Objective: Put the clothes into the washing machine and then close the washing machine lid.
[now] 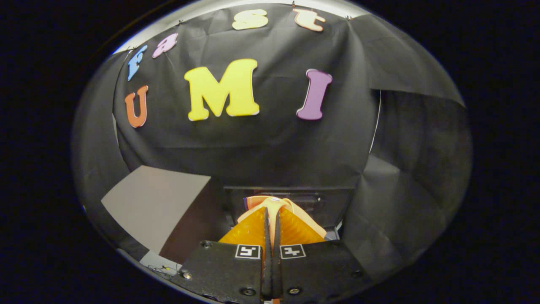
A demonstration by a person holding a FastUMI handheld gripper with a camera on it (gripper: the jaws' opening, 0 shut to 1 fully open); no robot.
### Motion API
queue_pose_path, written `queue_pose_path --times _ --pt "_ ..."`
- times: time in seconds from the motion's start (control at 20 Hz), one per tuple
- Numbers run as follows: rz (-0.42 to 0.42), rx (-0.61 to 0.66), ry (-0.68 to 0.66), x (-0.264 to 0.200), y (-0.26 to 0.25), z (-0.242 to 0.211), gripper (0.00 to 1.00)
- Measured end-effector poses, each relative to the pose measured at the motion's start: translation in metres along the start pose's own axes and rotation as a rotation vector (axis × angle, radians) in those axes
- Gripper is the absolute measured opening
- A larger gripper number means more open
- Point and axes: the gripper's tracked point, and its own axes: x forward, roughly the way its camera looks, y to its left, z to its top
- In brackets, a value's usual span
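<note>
The orange garment (276,207) is pinched between your nearly closed jaws, gripper (272,223), hanging just ahead of the dark washing machine (320,198) beyond: you appear mid-carry, and next must bring it over the opening before releasing.

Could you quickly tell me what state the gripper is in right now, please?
Gripper: shut, both fingers pressed on a fold of the orange garment, held up ahead of the dark machine.

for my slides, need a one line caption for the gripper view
Gripper shut on an orange garment, held up before the booth's black cloth wall.
</note>
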Motion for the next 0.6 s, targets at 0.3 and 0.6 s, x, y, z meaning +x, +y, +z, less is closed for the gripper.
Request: queue_pose_path --times 0.3,0.6 --pt "0.032 0.022 0.182 0.046 -0.012 -0.077 0.04" --pt "0.028 0.075 0.361 0.087 -0.027 -0.142 0.04"
